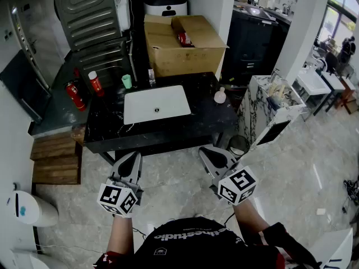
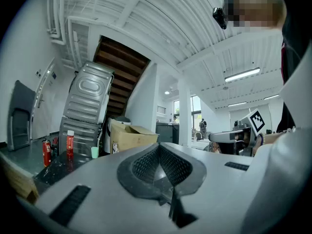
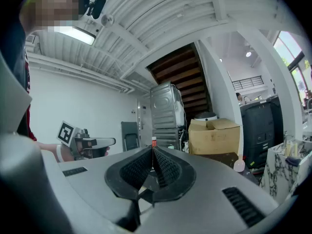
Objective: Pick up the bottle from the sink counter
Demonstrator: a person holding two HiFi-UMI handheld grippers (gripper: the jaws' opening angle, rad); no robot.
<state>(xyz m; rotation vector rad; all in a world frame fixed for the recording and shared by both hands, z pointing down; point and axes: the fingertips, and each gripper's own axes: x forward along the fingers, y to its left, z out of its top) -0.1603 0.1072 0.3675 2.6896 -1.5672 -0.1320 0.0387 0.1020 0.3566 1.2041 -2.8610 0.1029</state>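
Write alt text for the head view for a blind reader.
Seen from above, a person holds the left tongs and right tongs, both shut and empty, short of a black counter with a white sink. A red bottle stands at its back left, near a green cup.

Counter [image 1: 106, 129] – black, faint white flecks. Sink [image 1: 156, 105] plain white, centre of frame. Red bottle [image 1: 96, 83], white cap, upper left; red extinguisher [image 1: 75, 96] beside it; mint-green cup [image 1: 127, 81]. Pale pinkish bottle [image 1: 220, 96] at counter's right edge. Cardboard box [image 1: 182, 46] tan, top centre. Left gripper [image 1: 128, 164], right gripper [image 1: 216, 157] – light grey shells, black ribbed pads [image 2: 146, 162], cubes with black-and-white square markers. Floor [image 1: 291, 167] pale grey, marble veining. Wooden planks [image 1: 55, 160] brown, left edge. Shirt [image 1: 196, 245] black, white lettering, bottom centre.
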